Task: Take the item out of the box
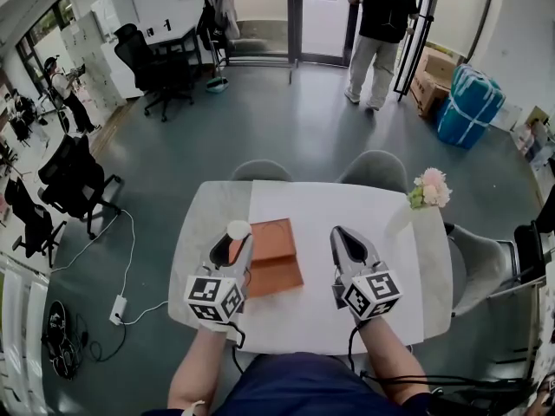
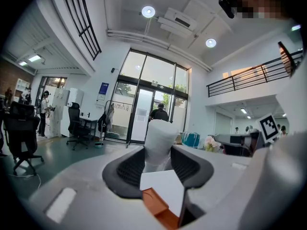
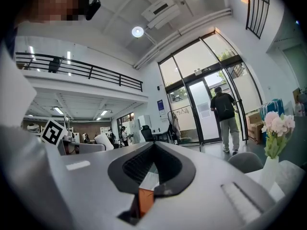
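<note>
Clamping white wrapped item (image 2: 159,135) in left gripper (image 1: 234,243), left of centre beside orange box (image 1: 274,255); right gripper (image 1: 339,233) closed, empty; extraction seemingly done, next calls for clear set-down on table (image 1: 206,232).

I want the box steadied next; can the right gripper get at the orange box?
Probably yes: the right gripper holds nothing, and only bare tablecloth lies between it and the orange box to its left.

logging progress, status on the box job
Left hand-held gripper shut on white wrapped item, by orange box. Right hand-held gripper shut, empty. Nothing blocking.
</note>
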### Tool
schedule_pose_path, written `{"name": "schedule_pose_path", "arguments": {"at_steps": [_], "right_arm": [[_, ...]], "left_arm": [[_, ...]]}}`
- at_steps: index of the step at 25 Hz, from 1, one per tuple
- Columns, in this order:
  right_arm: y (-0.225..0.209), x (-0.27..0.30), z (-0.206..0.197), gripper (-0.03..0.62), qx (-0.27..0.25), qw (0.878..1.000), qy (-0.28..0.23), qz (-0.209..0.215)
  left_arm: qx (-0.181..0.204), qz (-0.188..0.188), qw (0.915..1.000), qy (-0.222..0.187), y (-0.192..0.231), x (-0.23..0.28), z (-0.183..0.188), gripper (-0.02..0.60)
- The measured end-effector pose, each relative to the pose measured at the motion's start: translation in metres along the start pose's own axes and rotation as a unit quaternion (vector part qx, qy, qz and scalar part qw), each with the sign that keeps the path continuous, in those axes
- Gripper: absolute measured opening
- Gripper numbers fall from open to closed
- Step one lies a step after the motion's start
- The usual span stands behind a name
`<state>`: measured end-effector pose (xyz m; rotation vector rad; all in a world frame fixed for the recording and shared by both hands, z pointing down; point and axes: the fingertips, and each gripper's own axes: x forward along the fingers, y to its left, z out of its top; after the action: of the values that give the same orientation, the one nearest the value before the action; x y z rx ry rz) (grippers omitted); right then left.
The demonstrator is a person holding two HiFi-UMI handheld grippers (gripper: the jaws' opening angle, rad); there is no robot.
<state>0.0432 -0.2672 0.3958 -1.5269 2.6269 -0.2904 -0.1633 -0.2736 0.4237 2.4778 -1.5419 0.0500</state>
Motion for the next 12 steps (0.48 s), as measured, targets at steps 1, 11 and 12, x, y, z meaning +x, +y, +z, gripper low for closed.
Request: {"name": "schedule_pose_path", "arguments": {"at_steps": [1,11,12], "right_arm": [[0.0003,0.0000,-0.0005,0.002,0.000,1.000,0.000,0.001],[0.0044,0.0024,-0.0030,0.002,-0.002,1.000,0.006,0.004],[0.0042,0.0021,-0.0029,0.002,-0.002,1.000,0.006,0.004]], "left_arm": [[0.000,0.000,1.0000,0.000,0.0001,0.0000,-0.0005,0.179],[0.002,-0.001,1.0000,0.007,0.0009,-0.0005,-0.0041,0.179],[0.002,-0.001,1.0000,0.008,0.0004,-0.0004,-0.0044,0.179]]}}
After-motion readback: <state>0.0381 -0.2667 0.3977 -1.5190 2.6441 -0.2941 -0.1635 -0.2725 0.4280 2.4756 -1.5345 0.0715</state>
